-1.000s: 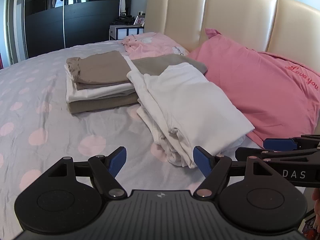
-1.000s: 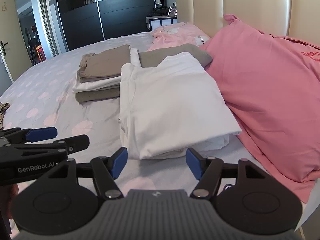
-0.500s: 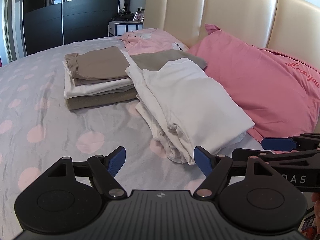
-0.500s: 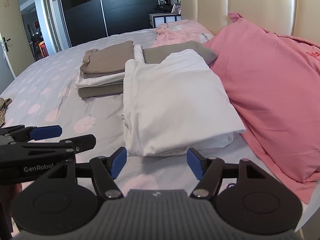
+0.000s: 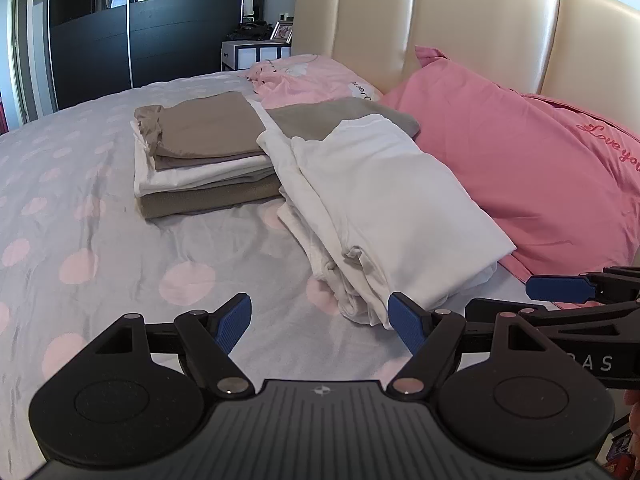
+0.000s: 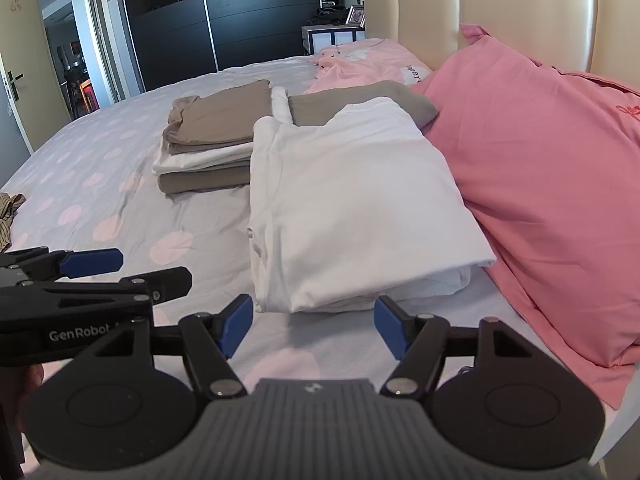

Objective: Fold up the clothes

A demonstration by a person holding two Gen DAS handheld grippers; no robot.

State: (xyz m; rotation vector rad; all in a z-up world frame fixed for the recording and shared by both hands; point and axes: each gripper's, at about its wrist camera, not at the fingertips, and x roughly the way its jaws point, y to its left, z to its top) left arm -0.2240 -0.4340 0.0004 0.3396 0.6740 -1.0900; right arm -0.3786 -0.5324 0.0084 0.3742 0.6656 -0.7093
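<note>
A folded white garment (image 5: 392,208) (image 6: 352,200) lies on the bed against a pink pillow. Behind it a folded grey-brown garment (image 5: 340,118) (image 6: 360,102) peeks out. To its left stands a stack of folded beige and white clothes (image 5: 200,152) (image 6: 212,136). My left gripper (image 5: 320,320) (image 6: 132,272) hovers open just short of the white garment's near left corner, nothing between its blue pads. My right gripper (image 6: 314,322) (image 5: 532,300) hangs open in front of the garment's near edge, also holding nothing. The two grippers are side by side.
The pink pillow (image 5: 540,168) (image 6: 540,160) leans on a cream headboard (image 5: 460,28) at the right. The bedsheet (image 5: 80,220) is grey with pink dots. A striped cloth (image 6: 8,216) lies at the far left edge. A dark wardrobe (image 5: 140,40) and a nightstand (image 5: 252,54) stand beyond the bed.
</note>
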